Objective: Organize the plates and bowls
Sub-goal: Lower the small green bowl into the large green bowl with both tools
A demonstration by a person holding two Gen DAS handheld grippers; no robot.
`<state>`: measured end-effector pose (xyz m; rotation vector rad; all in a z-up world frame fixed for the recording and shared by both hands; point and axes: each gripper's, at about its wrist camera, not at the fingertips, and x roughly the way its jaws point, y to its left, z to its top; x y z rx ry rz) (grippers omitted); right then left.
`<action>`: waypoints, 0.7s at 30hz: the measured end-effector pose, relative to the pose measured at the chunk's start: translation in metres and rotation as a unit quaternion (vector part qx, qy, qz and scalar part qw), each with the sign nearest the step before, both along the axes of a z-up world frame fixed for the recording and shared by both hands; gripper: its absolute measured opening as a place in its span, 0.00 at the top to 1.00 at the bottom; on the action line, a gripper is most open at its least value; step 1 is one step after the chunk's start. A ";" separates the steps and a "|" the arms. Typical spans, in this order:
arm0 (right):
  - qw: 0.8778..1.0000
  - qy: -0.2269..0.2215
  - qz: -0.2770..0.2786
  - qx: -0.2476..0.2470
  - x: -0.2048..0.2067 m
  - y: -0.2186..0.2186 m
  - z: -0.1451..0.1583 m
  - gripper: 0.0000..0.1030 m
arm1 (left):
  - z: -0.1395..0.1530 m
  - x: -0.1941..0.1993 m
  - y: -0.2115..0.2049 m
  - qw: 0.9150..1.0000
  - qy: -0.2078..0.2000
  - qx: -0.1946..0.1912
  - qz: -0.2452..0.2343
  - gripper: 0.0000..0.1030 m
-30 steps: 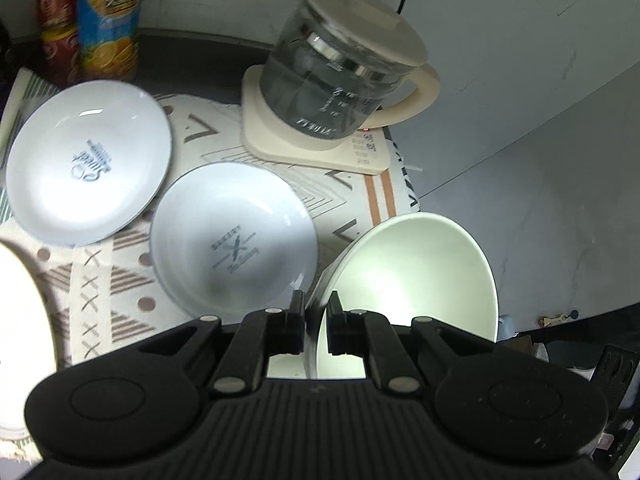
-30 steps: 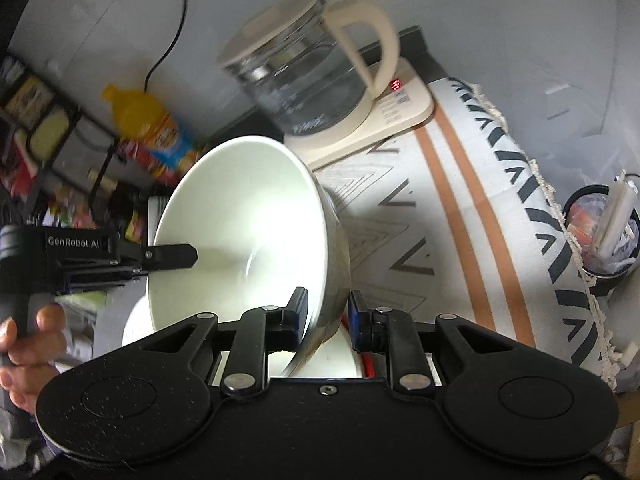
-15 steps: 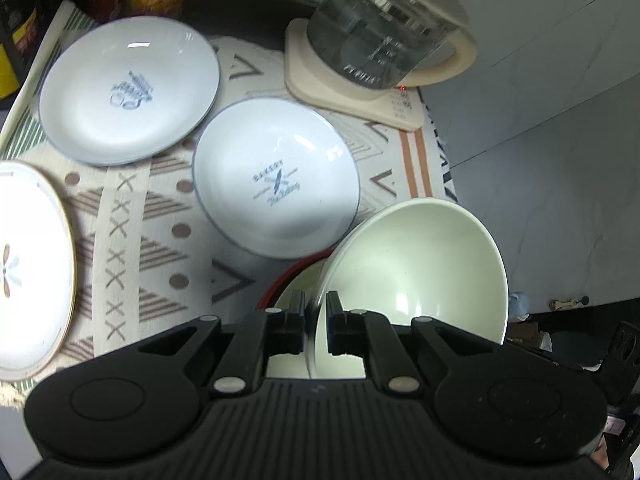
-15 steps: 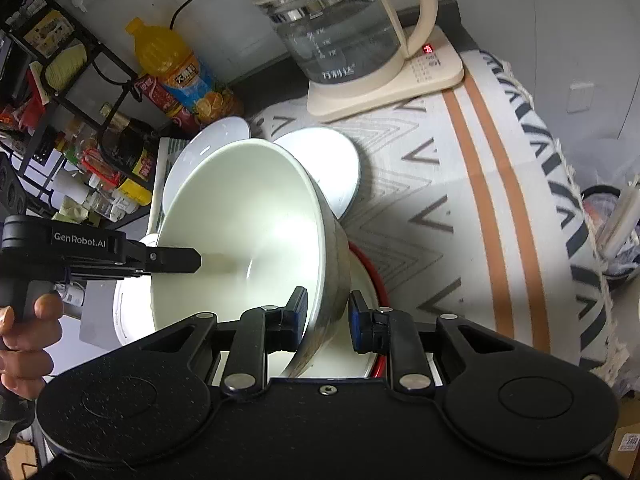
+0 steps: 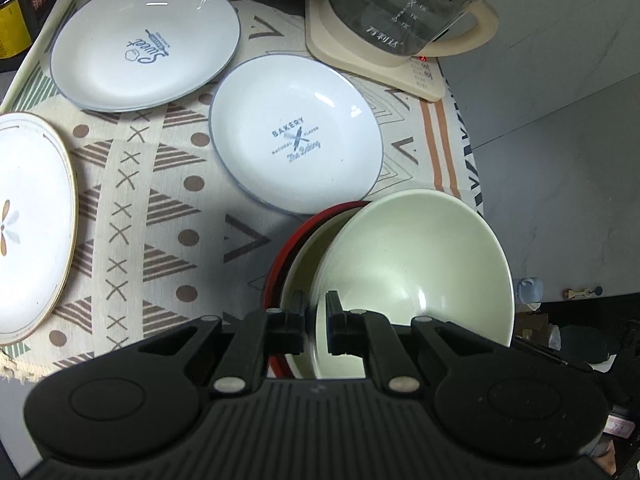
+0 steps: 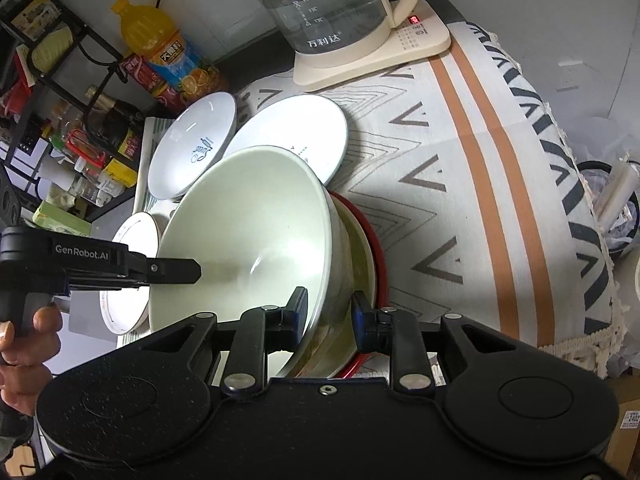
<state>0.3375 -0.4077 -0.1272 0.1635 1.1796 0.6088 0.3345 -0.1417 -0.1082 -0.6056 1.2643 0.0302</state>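
Cream bowl (image 5: pixel 416 268) sits tilted inside a second bowl (image 5: pixel 304 264) nested in a red-rimmed bowl (image 5: pixel 280 264). Left tongs (image 5: pixel 316 322) clenched on its rim; right tongs (image 6: pixel 326 316) straddle the far rim, jaws opening. Right view alone shows the left hand (image 6: pixel 24 344) (gripping the handle). Beyond: bakery plate (image 5: pixel 296 136), kettle (image 6: pixel 332 4) on the worktop (image 6: pixel 500 160).

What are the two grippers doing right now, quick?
Left gripper: shut on the rim of the pale green bowl.
Right gripper: jaws opening, the same bowl's rim between them.
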 end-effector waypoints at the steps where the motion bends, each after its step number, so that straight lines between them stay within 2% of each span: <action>1: 1.000 0.000 -0.001 0.000 0.000 0.000 0.000 0.75 | -0.001 0.000 0.000 1.000 -0.001 0.003 -0.001 0.94; 13: 0.999 0.036 -0.024 0.024 -0.004 -0.009 0.001 0.68 | -0.008 0.001 0.000 1.000 0.001 0.003 -0.001 0.97; 17: 0.998 0.041 -0.030 0.026 -0.009 -0.013 -0.001 0.68 | -0.011 0.002 -0.001 1.000 0.001 -0.001 -0.001 0.96; 21: 0.998 0.040 -0.030 0.034 -0.014 -0.016 0.002 0.69 | -0.009 0.004 -0.001 1.000 -0.004 0.010 -0.001 0.95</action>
